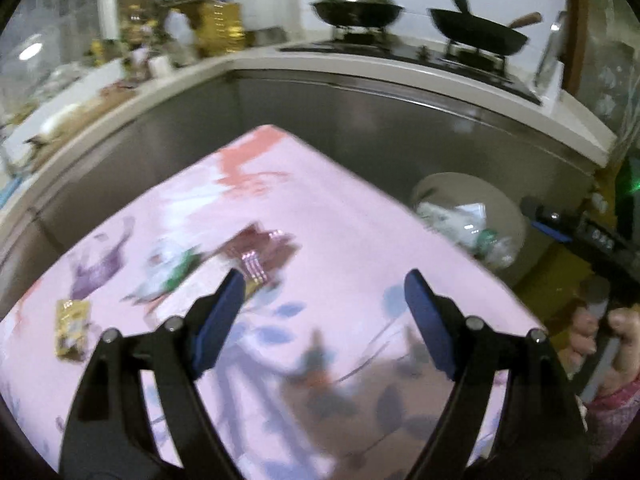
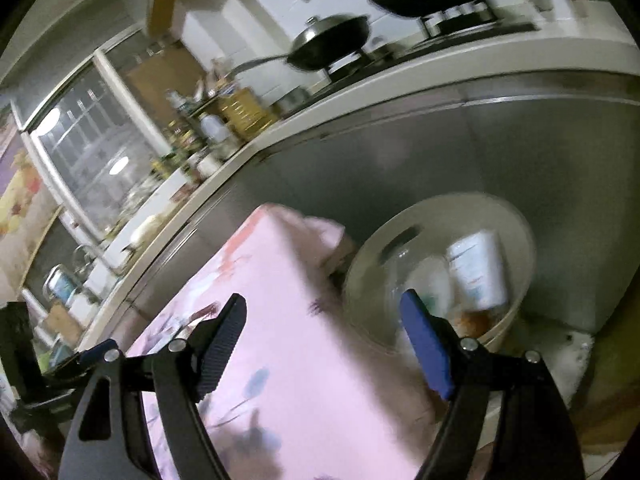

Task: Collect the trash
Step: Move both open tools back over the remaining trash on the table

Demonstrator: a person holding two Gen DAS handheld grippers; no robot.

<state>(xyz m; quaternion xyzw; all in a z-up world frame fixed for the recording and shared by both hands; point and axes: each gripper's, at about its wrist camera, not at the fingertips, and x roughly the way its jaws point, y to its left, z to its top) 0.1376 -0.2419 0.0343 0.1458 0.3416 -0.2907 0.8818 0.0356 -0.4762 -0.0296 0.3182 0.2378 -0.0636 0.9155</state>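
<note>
Both tools spread, nothing between fingers. Left tool (image 1: 324, 284) over pink table (image 1: 360, 240); on it lie red wrapper (image 1: 264, 248), green-white wrapper (image 1: 168, 268), yellow packet (image 1: 72, 328). Right tool (image 2: 324, 312) at table edge, near bin (image 2: 516, 240) w/ trash inside.

Three pieces of trash are counted on one pink table (image 1: 352, 216): one dark red wrapper (image 1: 264, 248), one green-and-white wrapper (image 1: 168, 268), one yellow packet (image 1: 72, 328). One bin (image 2: 372, 264) and two woks (image 1: 356, 10) are counted.
</note>
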